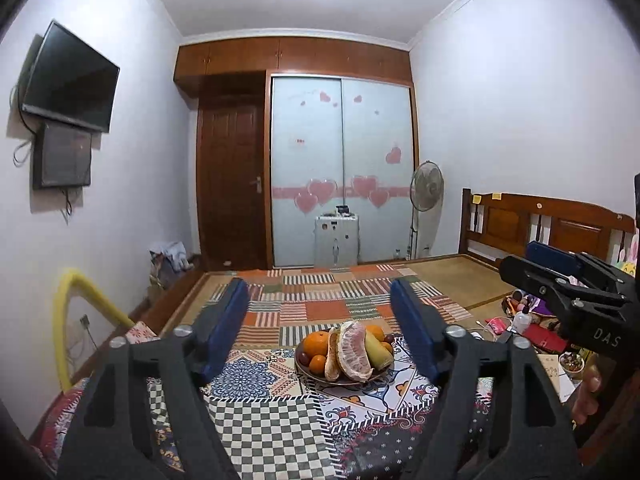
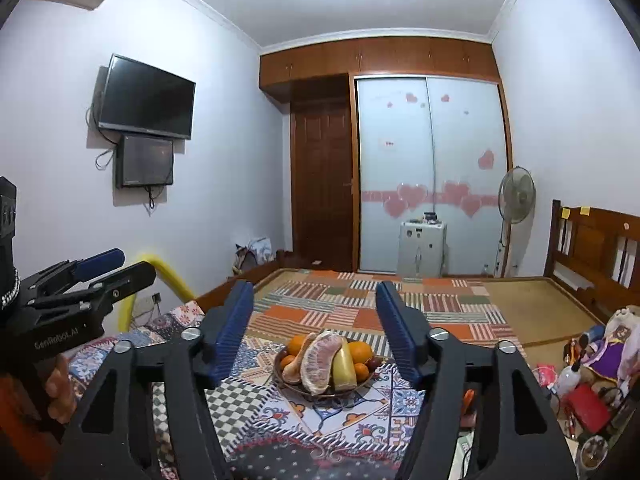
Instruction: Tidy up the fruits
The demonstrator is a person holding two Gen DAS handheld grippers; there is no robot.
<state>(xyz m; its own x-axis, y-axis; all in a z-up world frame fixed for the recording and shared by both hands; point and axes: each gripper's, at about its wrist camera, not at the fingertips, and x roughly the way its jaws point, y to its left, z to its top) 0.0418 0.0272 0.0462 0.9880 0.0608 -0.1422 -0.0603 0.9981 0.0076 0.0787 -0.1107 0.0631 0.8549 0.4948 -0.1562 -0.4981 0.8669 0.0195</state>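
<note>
both the left gripper (image 1: 320, 320) and right gripper (image 2: 314, 322) gape empty above the fruit plate (image 2: 296, 387) (its grapes (image 2: 374, 361) half hidden).

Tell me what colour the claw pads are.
Blue, ribbed pads; the right wrist view shows them best.

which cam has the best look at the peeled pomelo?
Right wrist: the peeled pomelo lies nearer the frame's centre and looks slightly bigger, segments facing the lens. Left wrist shows the same pomelo whole, slightly smaller, on the fruit plate.
</note>
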